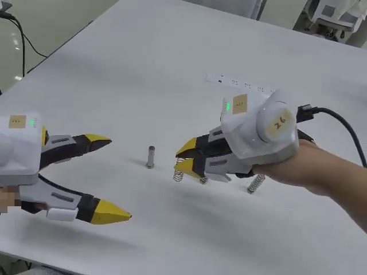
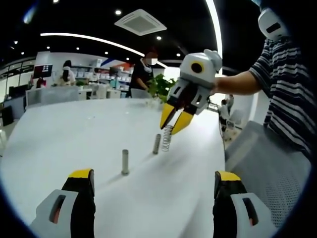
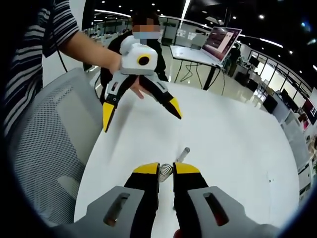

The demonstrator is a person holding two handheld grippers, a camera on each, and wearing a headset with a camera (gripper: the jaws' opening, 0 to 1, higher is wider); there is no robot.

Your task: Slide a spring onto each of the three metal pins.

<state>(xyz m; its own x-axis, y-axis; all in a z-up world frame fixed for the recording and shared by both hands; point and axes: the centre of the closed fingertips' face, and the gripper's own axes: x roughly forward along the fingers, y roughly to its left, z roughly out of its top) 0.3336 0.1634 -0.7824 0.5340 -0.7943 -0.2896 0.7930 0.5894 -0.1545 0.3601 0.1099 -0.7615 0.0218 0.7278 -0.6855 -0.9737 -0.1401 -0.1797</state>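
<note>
1. The right hand-held gripper [image 3: 167,169] has its yellow-tipped black jaws nearly closed, pinching a coiled wire spring [image 3: 166,173] close to the smooth white worktop [image 1: 172,86].
2. A bare cylindrical metal pin [image 1: 150,156] stands upright just beside the spring.
3. A second spring [image 1: 256,183] lies slanted behind that gripper.
4. The left hand-held gripper [image 1: 119,177] gapes wide and holds nothing.

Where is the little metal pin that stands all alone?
In the head view, the pin stands on the white table between the left gripper and the right gripper, nearer the right one's spring.
</note>
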